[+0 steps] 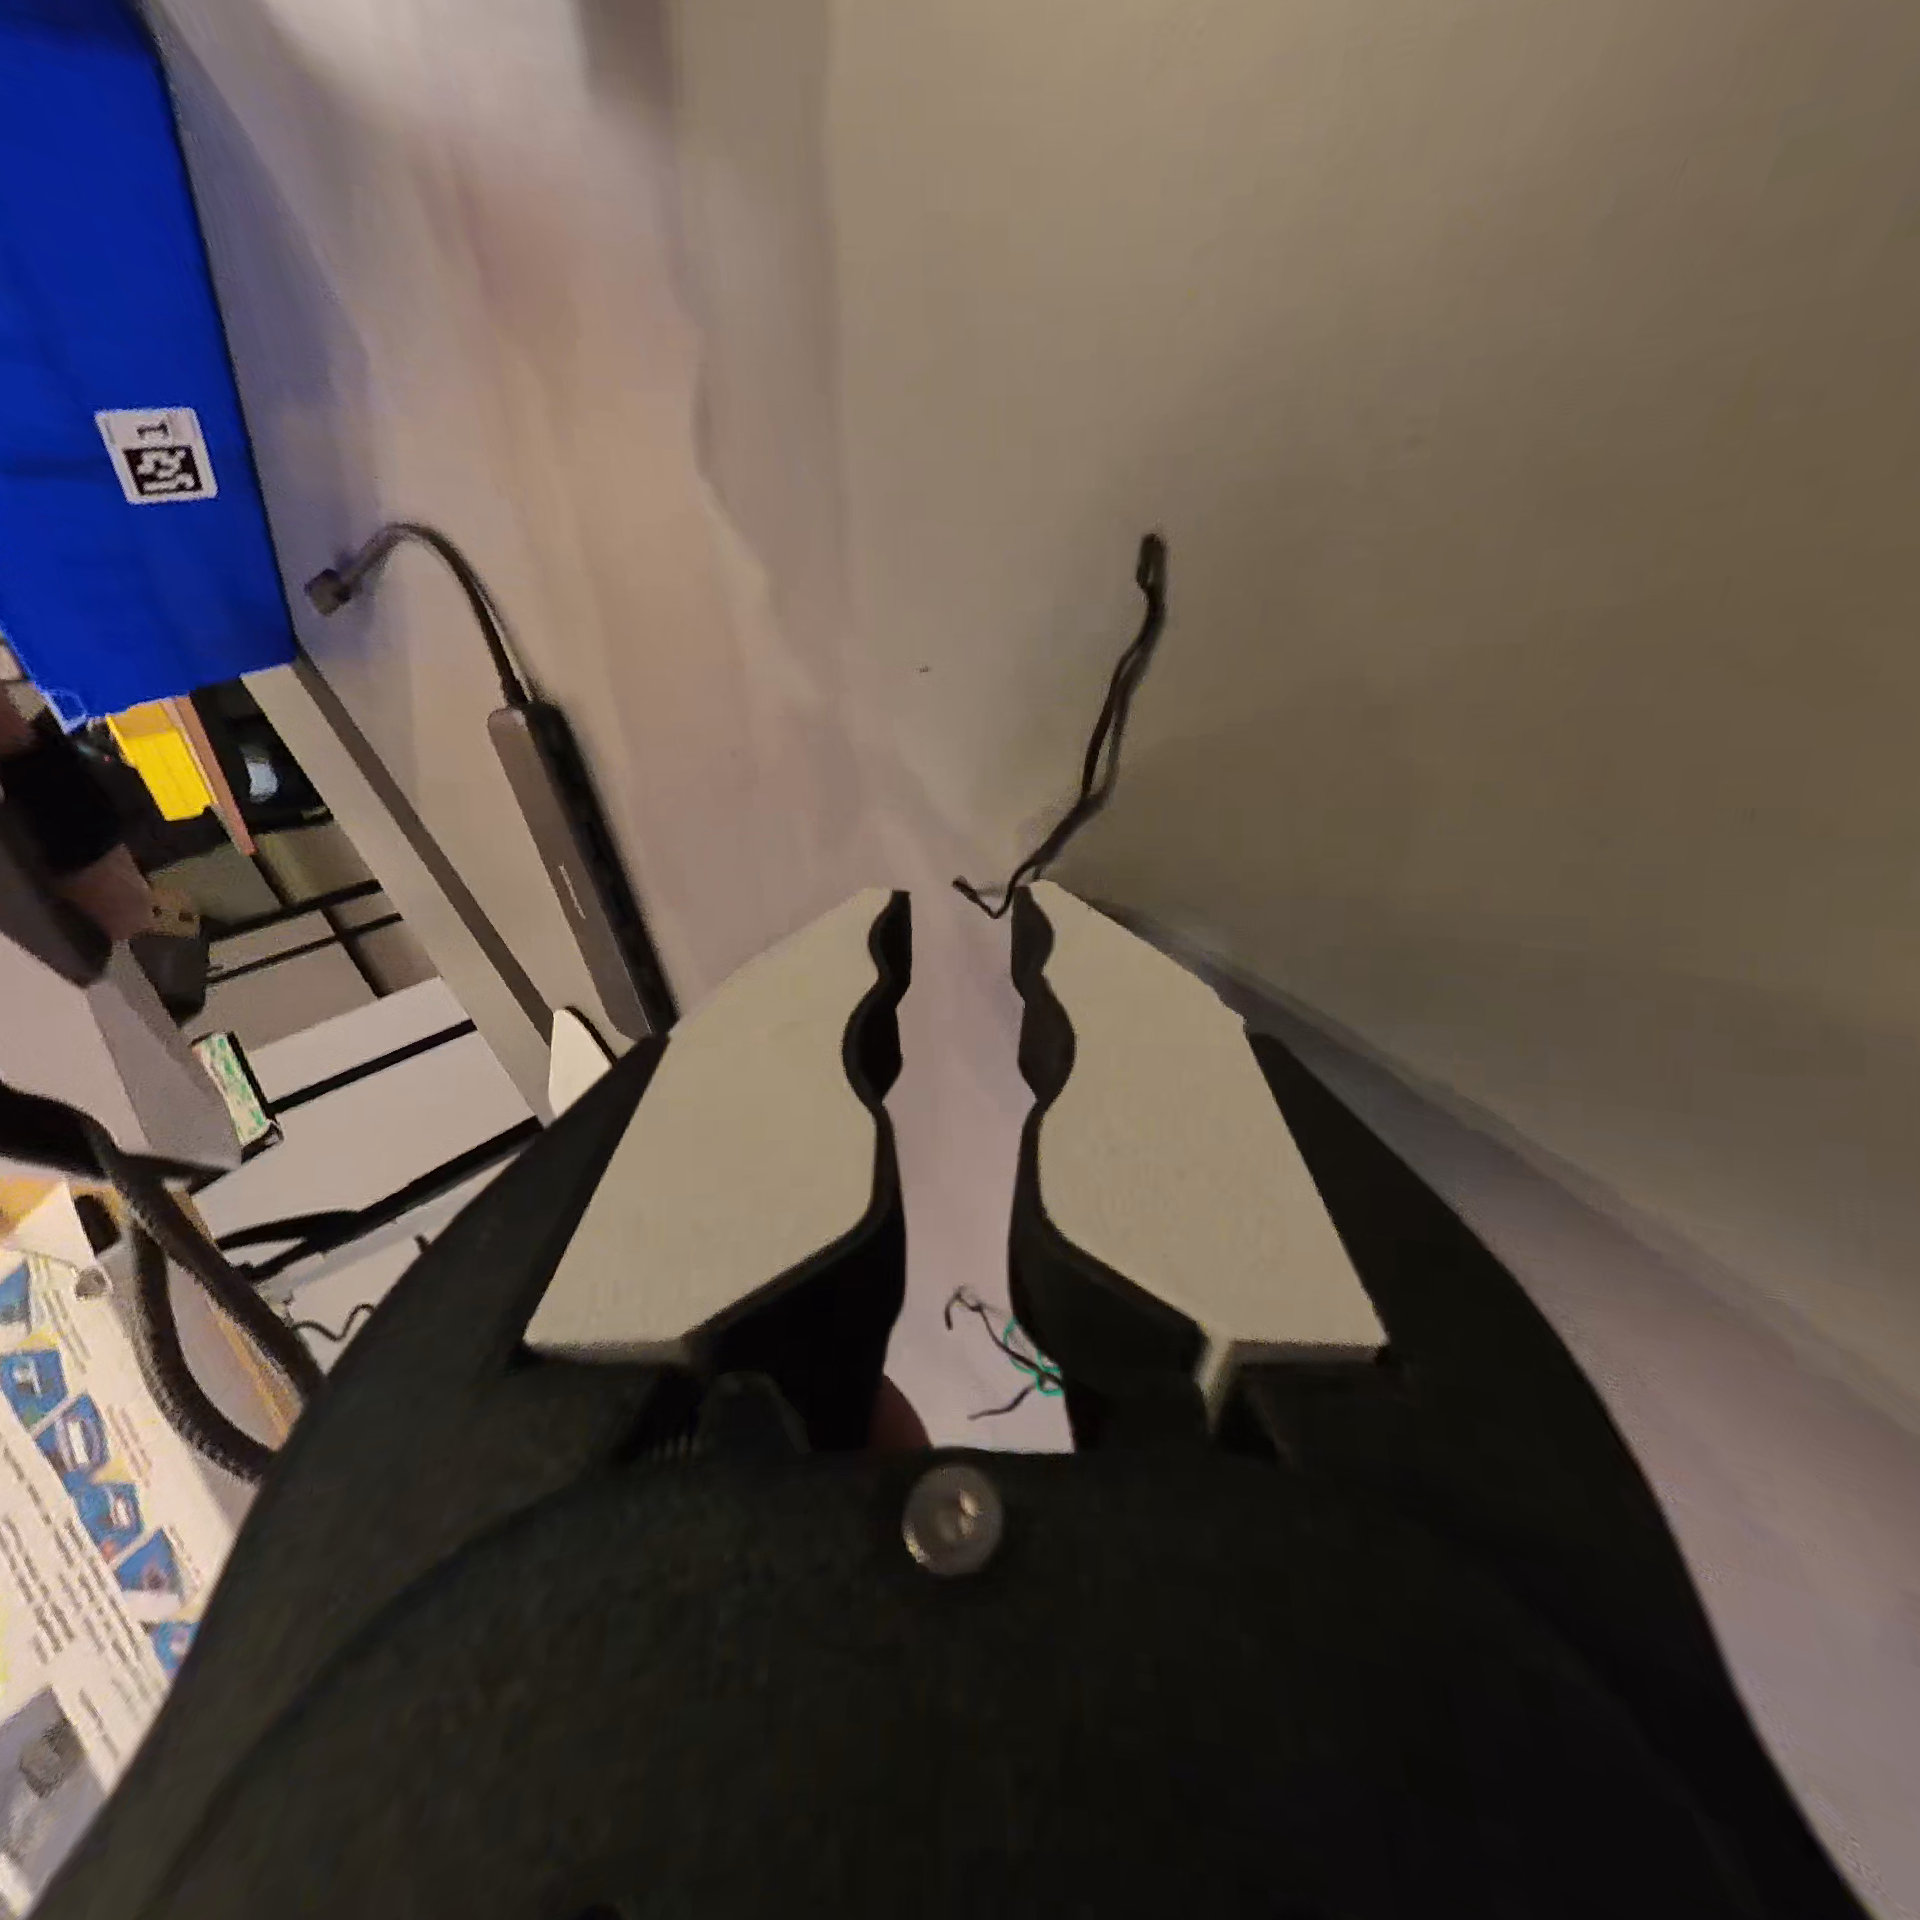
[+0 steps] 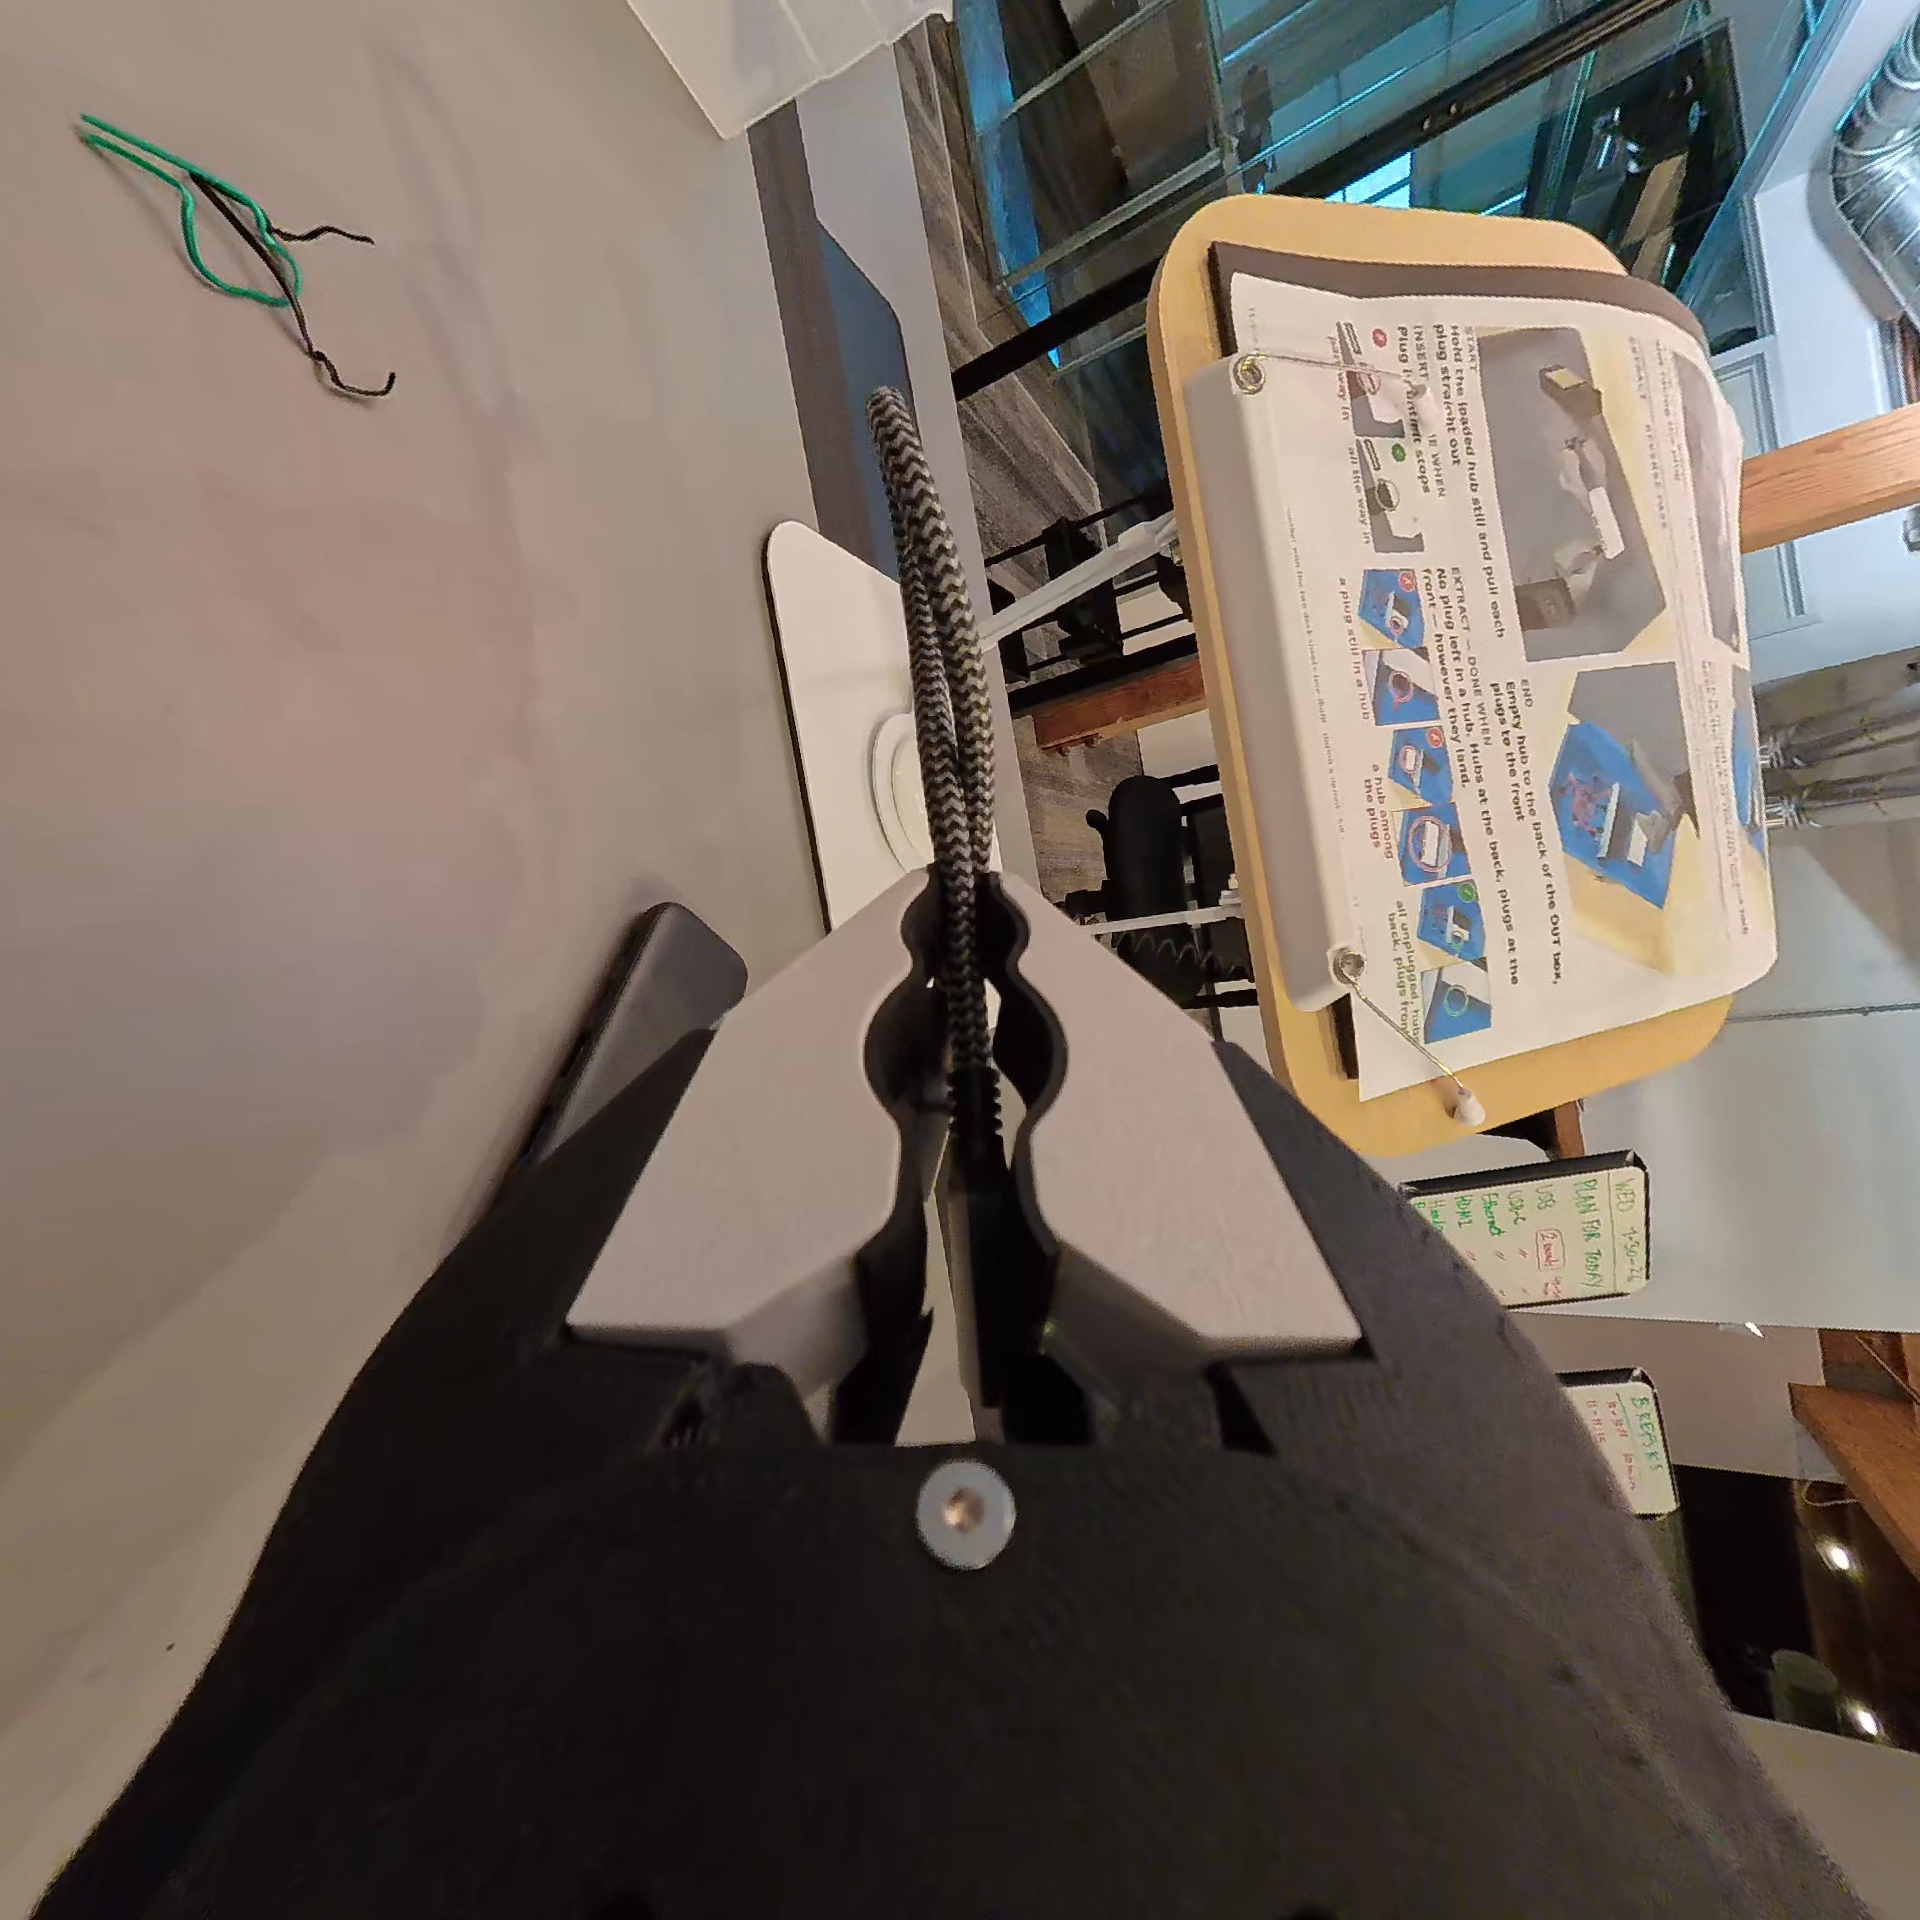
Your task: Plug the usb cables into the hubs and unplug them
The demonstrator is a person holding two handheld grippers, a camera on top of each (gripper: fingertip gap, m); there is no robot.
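A green and black twist of wire [image 2: 244,244] lies on the pale grey surface [image 2: 416,675]. Beyond its edge a wooden board [image 2: 1340,1122] carries printed sheets [image 2: 1558,665], and blue cloth [image 1: 114,364] bears a square marker tag [image 1: 156,470].

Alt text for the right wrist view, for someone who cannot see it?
The right gripper is shut on a black-and-white braided cable, which loops out past its tips above a grey table. A green and black twist of wire lies on the table, and an instruction sheet on a wooden board stands beyond.
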